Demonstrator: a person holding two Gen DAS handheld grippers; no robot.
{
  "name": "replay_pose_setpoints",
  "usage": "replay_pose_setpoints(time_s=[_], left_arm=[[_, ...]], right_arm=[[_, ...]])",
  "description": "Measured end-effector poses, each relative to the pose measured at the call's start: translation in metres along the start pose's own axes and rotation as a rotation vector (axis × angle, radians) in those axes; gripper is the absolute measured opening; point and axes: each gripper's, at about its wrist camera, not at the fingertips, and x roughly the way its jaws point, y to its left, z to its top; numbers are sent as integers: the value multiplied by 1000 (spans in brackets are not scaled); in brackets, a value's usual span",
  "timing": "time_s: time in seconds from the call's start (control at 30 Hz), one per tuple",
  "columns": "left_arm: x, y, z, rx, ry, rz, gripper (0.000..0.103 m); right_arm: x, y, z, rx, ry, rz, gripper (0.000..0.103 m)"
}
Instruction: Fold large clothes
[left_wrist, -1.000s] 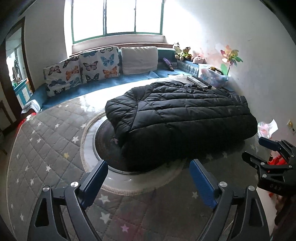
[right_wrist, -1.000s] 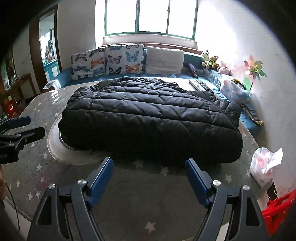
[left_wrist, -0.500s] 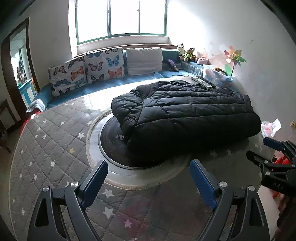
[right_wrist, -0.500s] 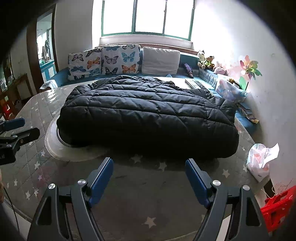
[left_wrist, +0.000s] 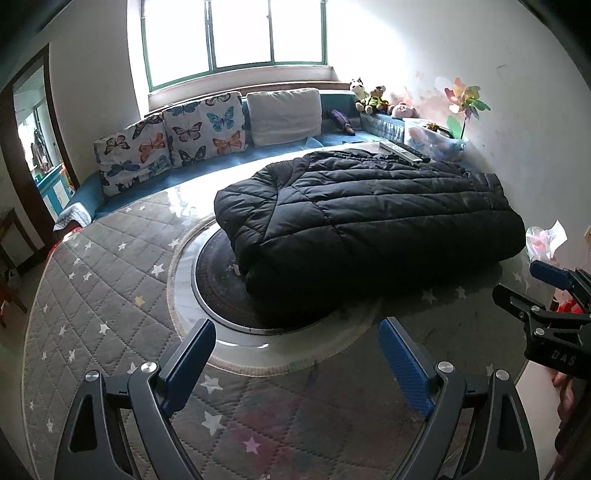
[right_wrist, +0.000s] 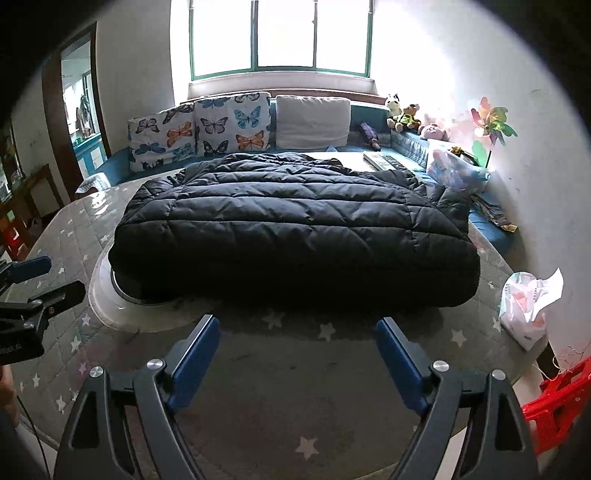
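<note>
A black quilted puffer jacket (left_wrist: 365, 221) lies folded into a thick rectangle on a round table with a grey star-patterned cover (left_wrist: 103, 295); it also shows in the right wrist view (right_wrist: 295, 236). My left gripper (left_wrist: 295, 362) is open and empty, held back from the jacket's near edge. My right gripper (right_wrist: 295, 358) is open and empty, in front of the jacket's long side. The right gripper shows at the right edge of the left wrist view (left_wrist: 546, 295). The left gripper shows at the left edge of the right wrist view (right_wrist: 33, 284).
A round turntable (left_wrist: 214, 280) sits under the jacket's left end. A white plastic bag (right_wrist: 528, 306) lies at the table's right edge. A red stool (right_wrist: 557, 398) stands lower right. A blue sofa with butterfly cushions (left_wrist: 166, 136) runs behind. Remotes (left_wrist: 402, 151) lie beyond the jacket.
Both grippers have pulled back from the jacket, which looks smaller and farther. The jacket has not moved. Both grippers stay open.
</note>
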Motion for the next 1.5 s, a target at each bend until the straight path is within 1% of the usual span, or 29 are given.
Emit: replay_pose_setpoints(time_s=[0.13,0.2,0.57,1.5], left_arm=[[4,0,-1,3,7,-2,96],[6,1,0,1,11,-4,96],[9,5,-2,-11,14,-5,96],[19,4,-9,-15,40,-10,96]], right_arm=[[1,-1,0,6,1,4,98],[3,-1,1,9,11,7,103],[0,3,3,-4,-5,-10,103],[2,5,3,-15,-3,-18,103]])
